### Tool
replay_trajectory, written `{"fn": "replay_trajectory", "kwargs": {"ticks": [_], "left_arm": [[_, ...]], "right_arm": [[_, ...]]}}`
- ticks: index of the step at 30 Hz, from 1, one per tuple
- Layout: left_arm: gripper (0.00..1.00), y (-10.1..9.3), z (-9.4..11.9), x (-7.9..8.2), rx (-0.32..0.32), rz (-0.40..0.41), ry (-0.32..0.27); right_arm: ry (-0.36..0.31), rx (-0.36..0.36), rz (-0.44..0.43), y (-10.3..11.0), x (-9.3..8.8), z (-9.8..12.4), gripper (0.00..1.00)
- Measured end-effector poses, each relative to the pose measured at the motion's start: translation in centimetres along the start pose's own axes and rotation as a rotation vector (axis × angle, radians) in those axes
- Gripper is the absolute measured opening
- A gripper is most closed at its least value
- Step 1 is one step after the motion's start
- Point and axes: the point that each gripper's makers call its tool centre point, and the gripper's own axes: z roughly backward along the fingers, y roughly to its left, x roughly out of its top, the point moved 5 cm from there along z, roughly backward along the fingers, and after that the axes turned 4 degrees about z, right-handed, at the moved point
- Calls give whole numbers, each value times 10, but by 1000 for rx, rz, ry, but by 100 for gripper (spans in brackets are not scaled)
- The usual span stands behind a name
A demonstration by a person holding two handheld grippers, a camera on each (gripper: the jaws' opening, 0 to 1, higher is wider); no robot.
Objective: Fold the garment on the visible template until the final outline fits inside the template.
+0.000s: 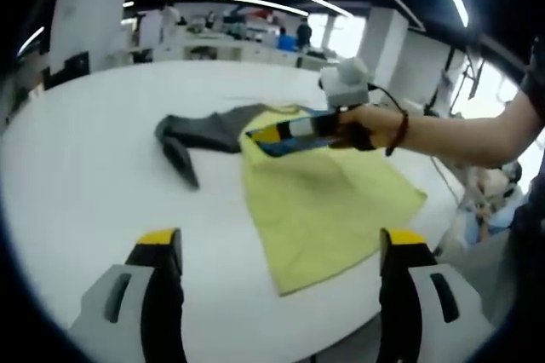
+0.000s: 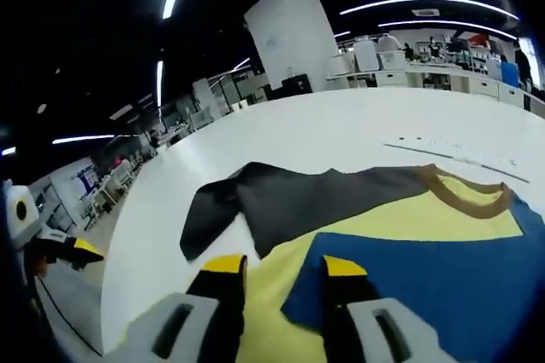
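A garment lies spread on the white table point(image 1: 85, 175). Its body is yellow point(image 1: 324, 201), one sleeve is dark grey point(image 1: 204, 129), and it has a blue panel point(image 2: 443, 286) with a brown collar point(image 2: 464, 197). My right gripper point(image 2: 281, 265) hovers low over the edge where the blue meets the yellow, jaws a narrow gap apart with nothing clamped. A hand holds that gripper point(image 1: 268, 135) over the garment's collar end in the left gripper view. My left gripper point(image 1: 281, 244) is wide open above the table, just short of the yellow hem, and it also appears at the far left point(image 2: 72, 250).
The table's rounded edge point(image 1: 358, 329) runs close under my left gripper. Faint marks point(image 2: 451, 146) lie on the table beyond the collar. Desks, white pillars point(image 2: 294, 35) and people stand in the room behind. The person's arm point(image 1: 460, 133) reaches in from the right.
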Motion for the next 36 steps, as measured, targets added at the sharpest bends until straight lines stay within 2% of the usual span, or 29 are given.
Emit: {"fn": "replay_trajectory", "kwargs": {"ticks": [9,17,21,24,26,29,36], "left_arm": [[98,3,4,6,30,-17,-18],[99,3,7,10,44,-30,-34],[99,3,7,12,52,-37,-48],[99,3,6,12,49,-40,-46],[99,2,6,12,50,-45,-45],[99,5,6,15,70,-55,-65],[98,7,6,20,82,-58,-75]], "right_arm": [[-12,-98,75,-31,21,36,58],[15,-202,74,-59,18,71,78],[28,-250,48,-77,13,85,80],[40,-281,28,-88,6,99,77],[52,-314,30,-103,1,107,78],[68,-358,23,-118,-9,123,77],[107,-424,-6,-138,-30,155,74]]}}
